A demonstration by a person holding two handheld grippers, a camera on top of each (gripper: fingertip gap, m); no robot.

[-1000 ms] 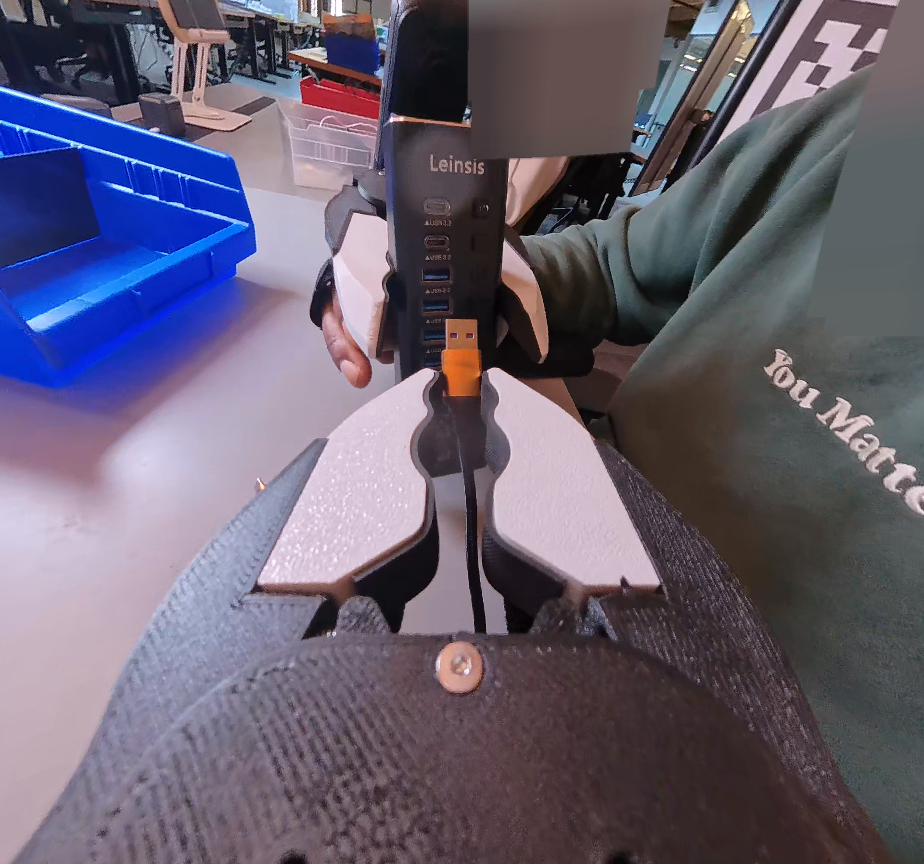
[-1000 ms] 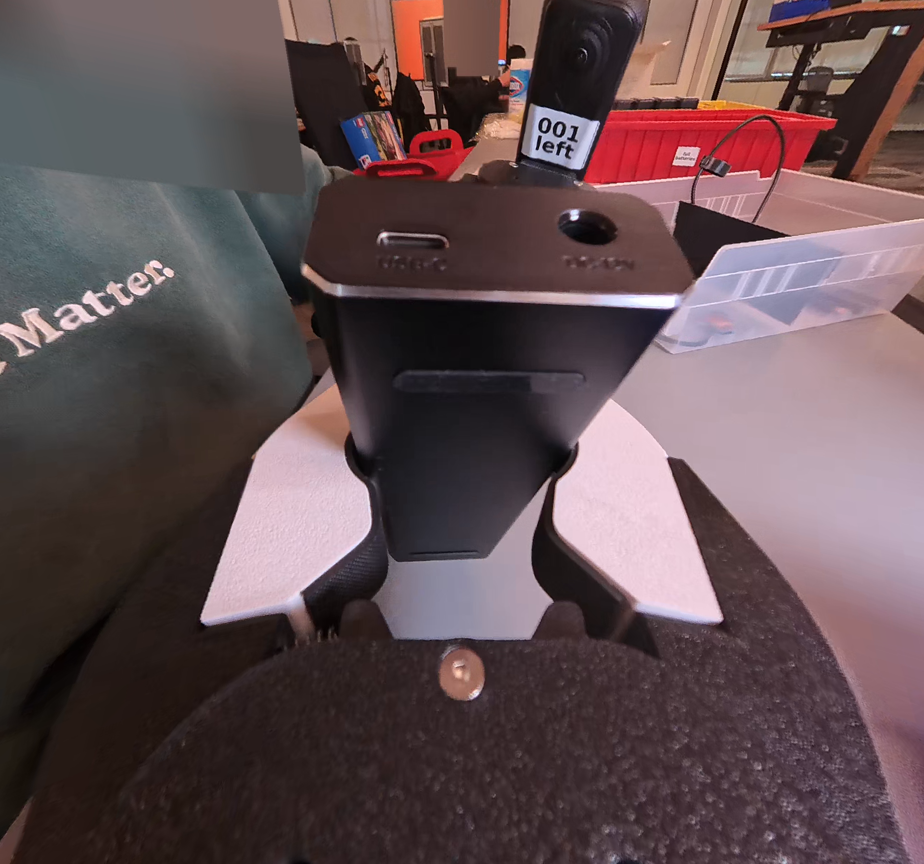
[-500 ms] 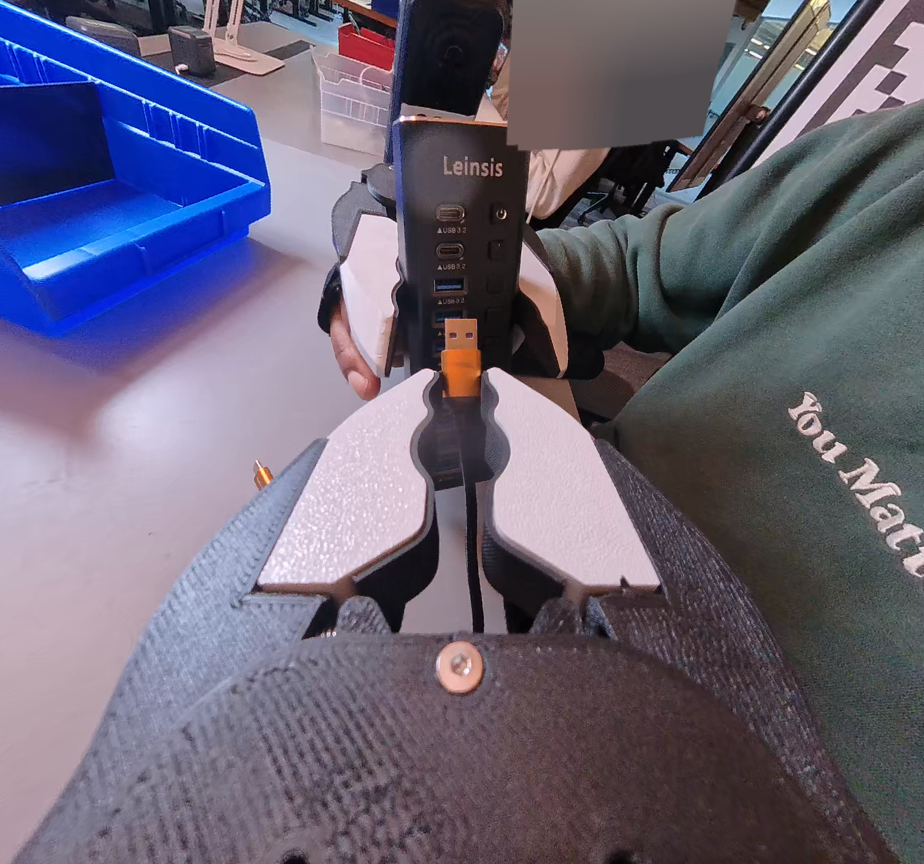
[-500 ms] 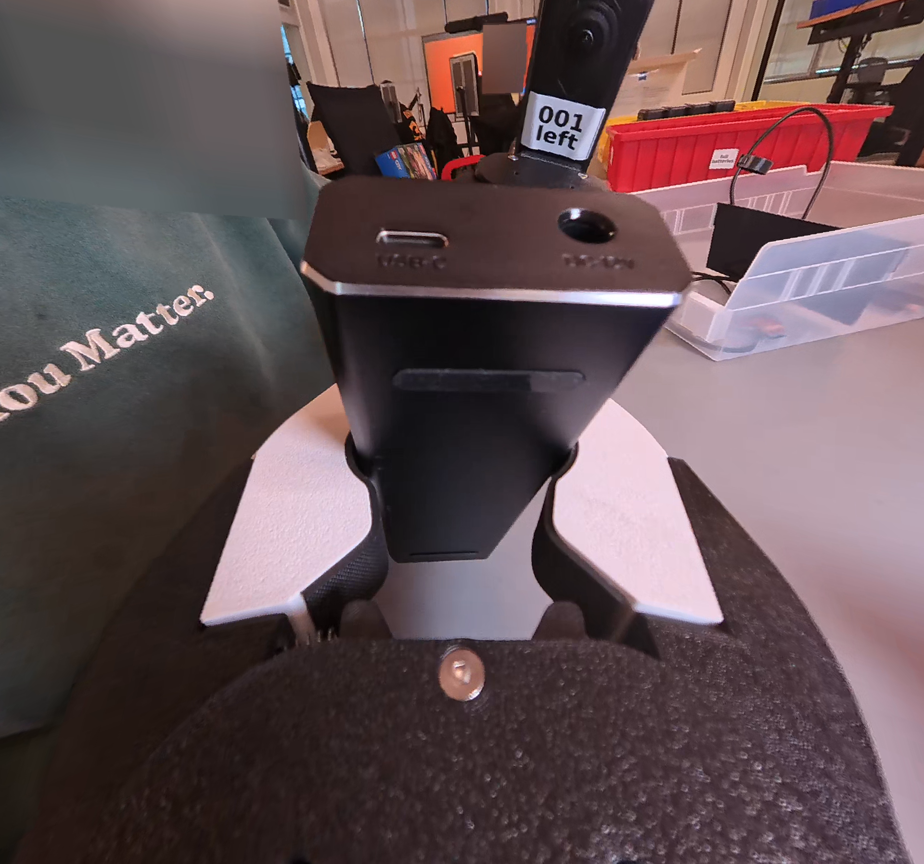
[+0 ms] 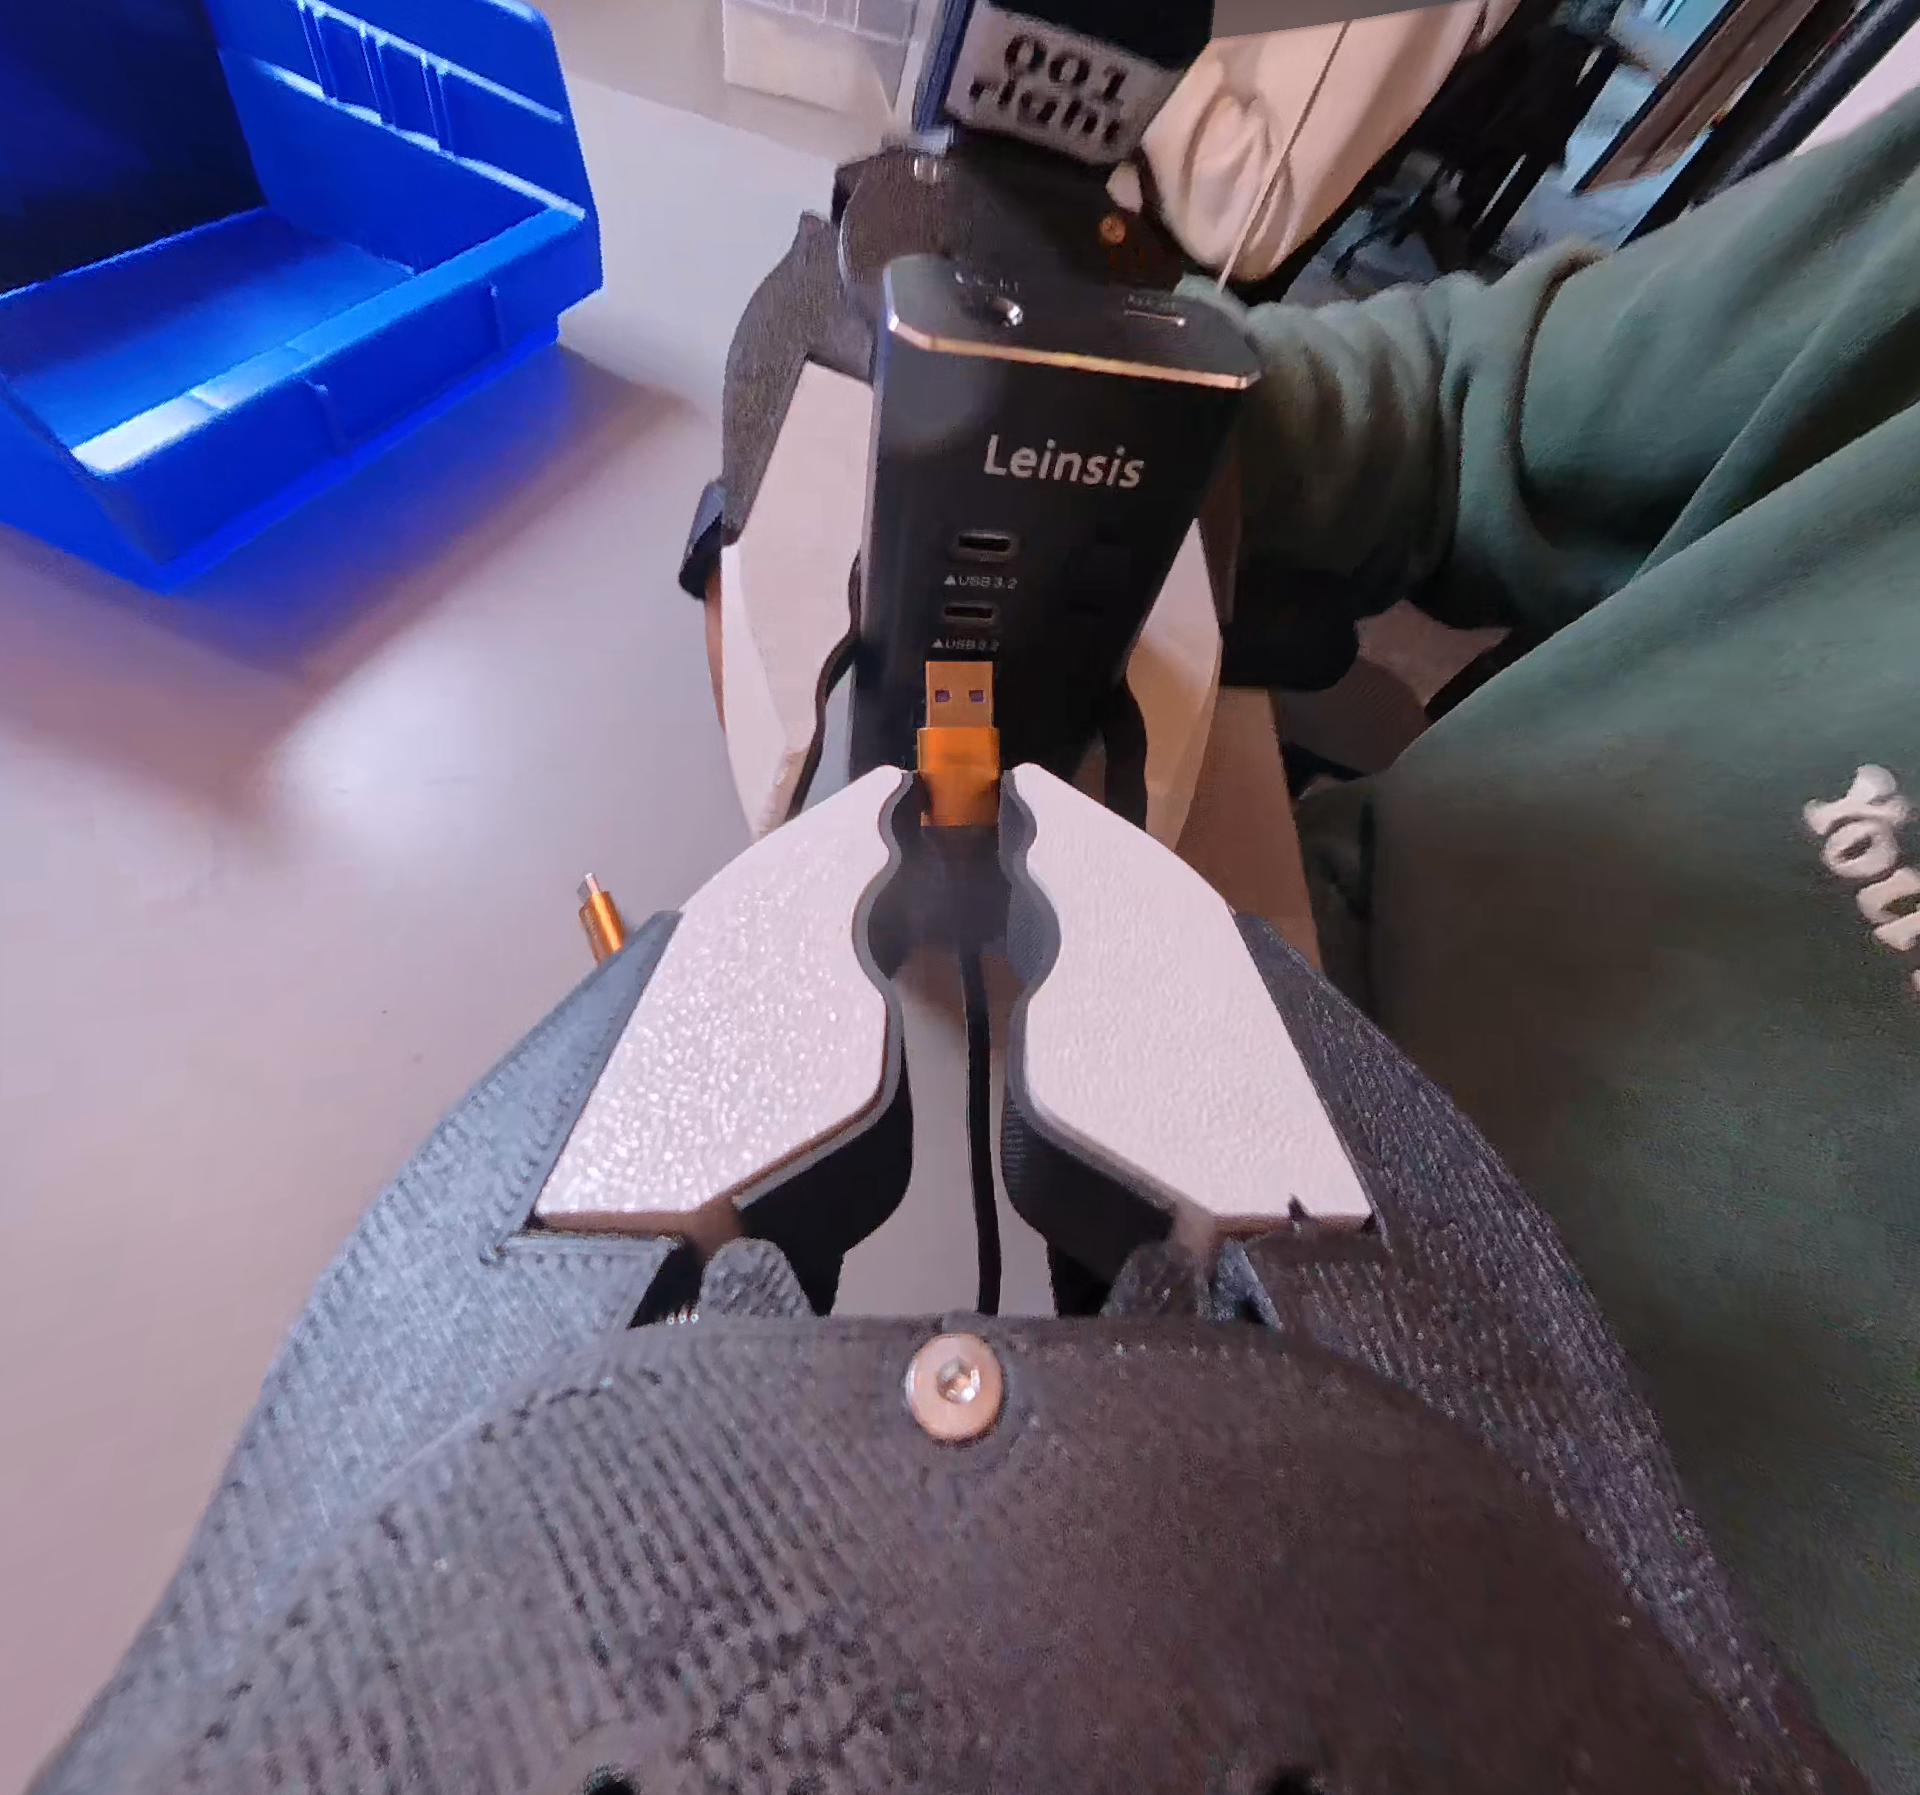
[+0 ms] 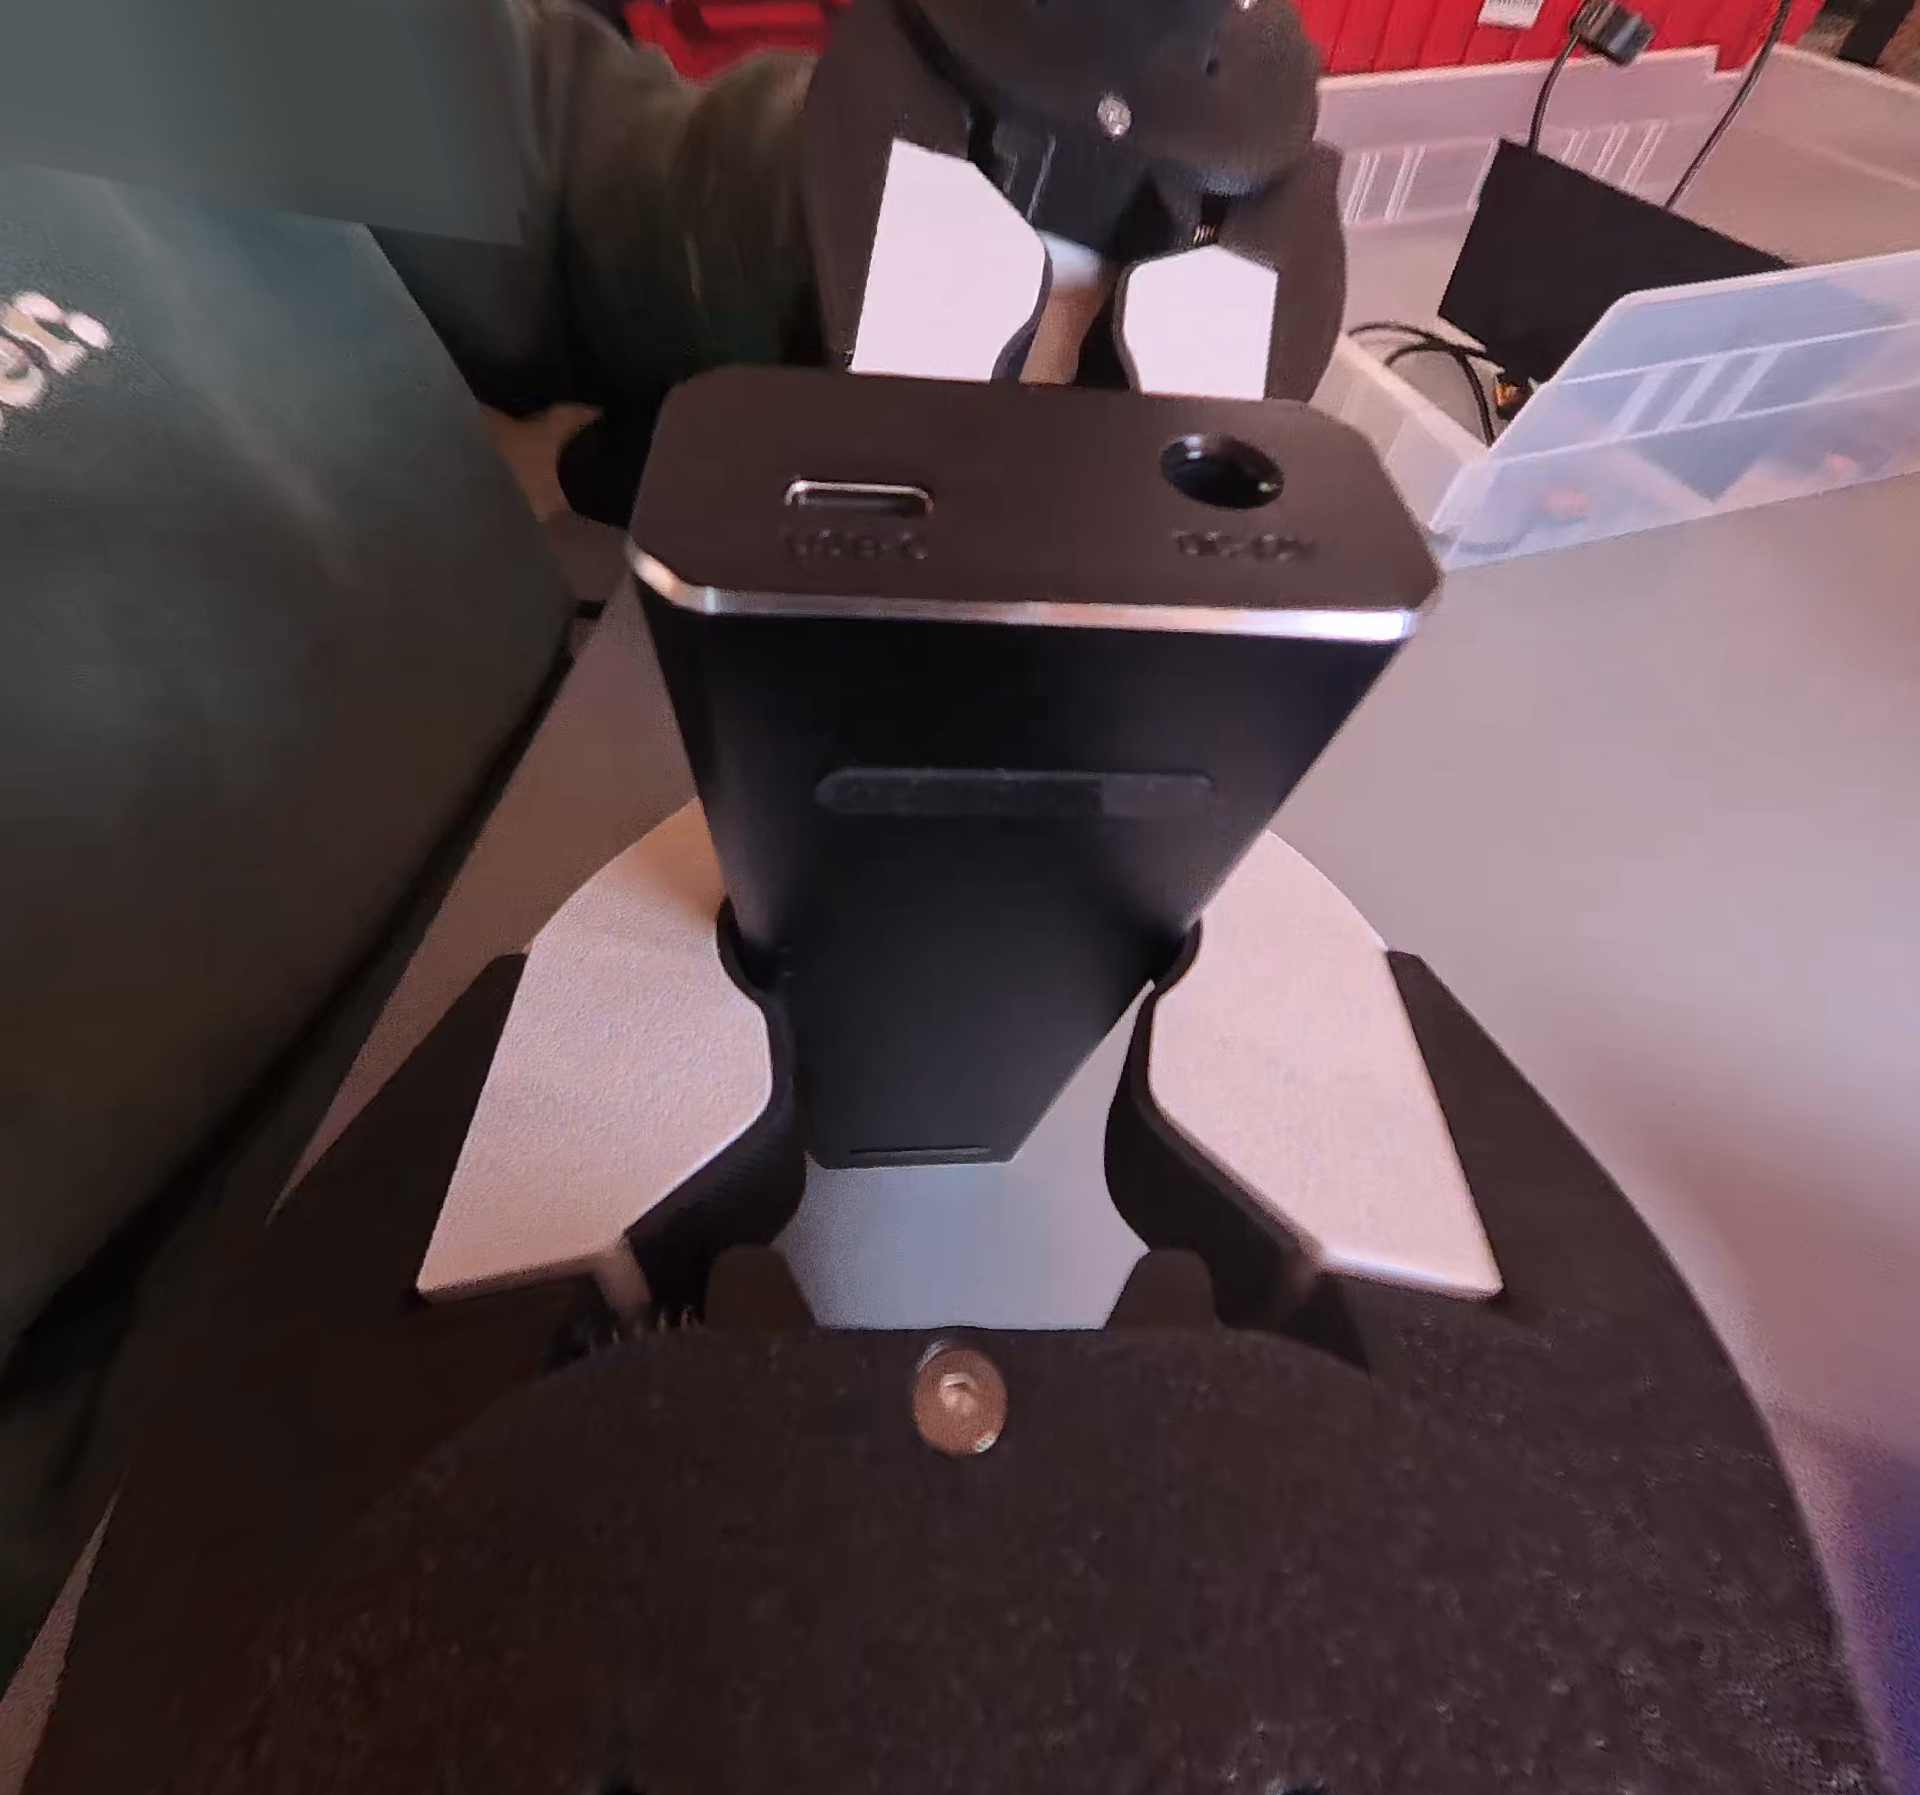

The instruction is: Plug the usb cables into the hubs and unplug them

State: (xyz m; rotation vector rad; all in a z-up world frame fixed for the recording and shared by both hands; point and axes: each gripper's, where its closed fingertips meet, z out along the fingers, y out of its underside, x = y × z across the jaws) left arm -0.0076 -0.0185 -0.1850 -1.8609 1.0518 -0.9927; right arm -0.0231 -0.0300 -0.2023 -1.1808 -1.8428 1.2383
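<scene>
- The surface [image 5: 312, 914] is plain grey.
- A blue bin [image 5: 260, 291] sits on it at the far left.
- A small orange plug [image 5: 601, 922] lies on it beside the left claw [image 5: 958, 789].
- A clear tub [image 6: 1662, 218] rests on it, far right.

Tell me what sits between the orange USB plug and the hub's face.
Nothing: in the left wrist view the orange USB plug, held by the left gripper, stands before the black hub with no object between.

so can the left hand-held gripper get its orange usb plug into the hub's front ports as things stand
Probably yes: the left hand-held gripper holds the orange usb plug tip-first just before the hub, whose port face shows nothing between; the right hand-held gripper clamps the hub's sides.
</scene>
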